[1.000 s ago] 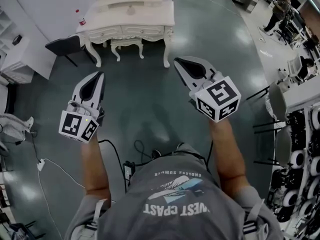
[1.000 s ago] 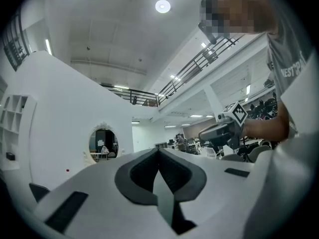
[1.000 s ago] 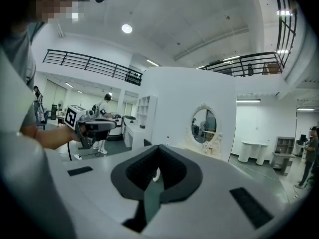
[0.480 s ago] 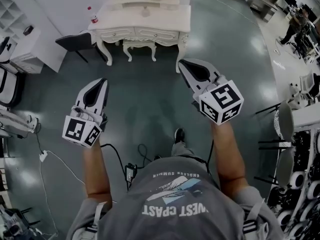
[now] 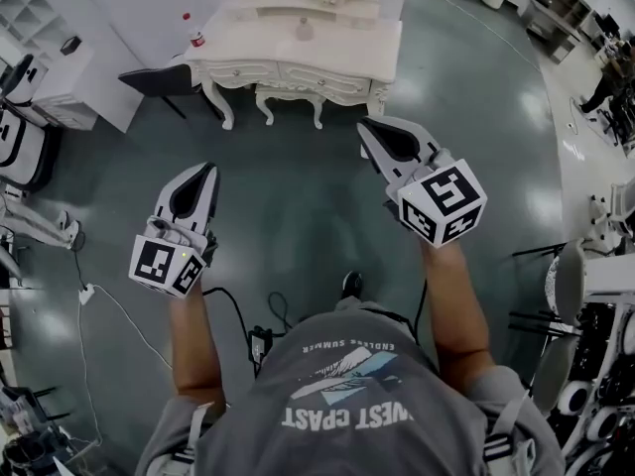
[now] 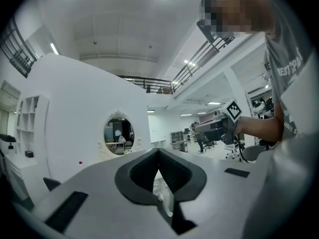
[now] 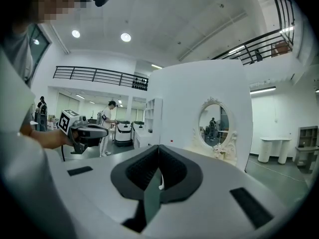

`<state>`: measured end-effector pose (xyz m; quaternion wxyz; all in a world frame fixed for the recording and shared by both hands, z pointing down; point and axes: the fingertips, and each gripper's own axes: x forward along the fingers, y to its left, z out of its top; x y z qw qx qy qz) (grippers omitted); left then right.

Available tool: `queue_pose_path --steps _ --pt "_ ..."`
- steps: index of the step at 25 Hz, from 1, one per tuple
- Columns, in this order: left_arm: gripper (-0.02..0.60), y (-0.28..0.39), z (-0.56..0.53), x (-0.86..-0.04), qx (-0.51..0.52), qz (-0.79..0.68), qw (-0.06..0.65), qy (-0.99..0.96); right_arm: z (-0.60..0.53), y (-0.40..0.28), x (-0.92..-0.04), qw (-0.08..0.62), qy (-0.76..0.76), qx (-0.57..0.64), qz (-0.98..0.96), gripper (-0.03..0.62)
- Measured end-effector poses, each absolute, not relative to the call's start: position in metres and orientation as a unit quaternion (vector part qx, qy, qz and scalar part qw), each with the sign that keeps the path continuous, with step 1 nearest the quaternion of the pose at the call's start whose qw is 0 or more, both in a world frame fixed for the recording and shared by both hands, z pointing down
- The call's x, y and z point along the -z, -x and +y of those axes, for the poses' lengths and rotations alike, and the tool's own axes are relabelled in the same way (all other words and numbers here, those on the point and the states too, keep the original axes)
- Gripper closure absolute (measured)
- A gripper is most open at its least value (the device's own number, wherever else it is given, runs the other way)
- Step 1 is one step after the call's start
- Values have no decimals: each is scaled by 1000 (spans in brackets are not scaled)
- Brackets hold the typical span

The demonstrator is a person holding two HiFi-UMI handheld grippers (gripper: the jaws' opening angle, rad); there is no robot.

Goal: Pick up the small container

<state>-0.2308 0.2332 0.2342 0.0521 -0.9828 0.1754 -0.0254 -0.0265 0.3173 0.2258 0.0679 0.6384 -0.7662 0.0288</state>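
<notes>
Pick not started: both grippers empty and well short of the dressing table.

Left gripper [image 5: 205, 171] and right gripper [image 5: 366, 125] are both held out level over bare floor [image 5: 288, 196], jaws closed tip to tip with nothing between them; each gripper view confirms this (left [image 6: 158, 150], right [image 7: 158, 147]). The likely small container [image 5: 305, 30] is a pale item on the top of the dressing table [image 5: 253, 46], too small to identify for sure. It sits ahead of both grippers and well apart from them, somewhat nearer the right one's line. A red-capped bottle [image 5: 195, 37] stands at the table's left end. My read is that everything is left to do: close in, open the jaws, grasp, lift.
</notes>
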Motion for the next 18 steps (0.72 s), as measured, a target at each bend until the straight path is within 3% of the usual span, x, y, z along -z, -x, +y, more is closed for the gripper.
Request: queue_pose_path --steps 18 --pt "566 126 199 -237 56 210 62 974 263 -91 -235 41 -610 -36 -790 568"
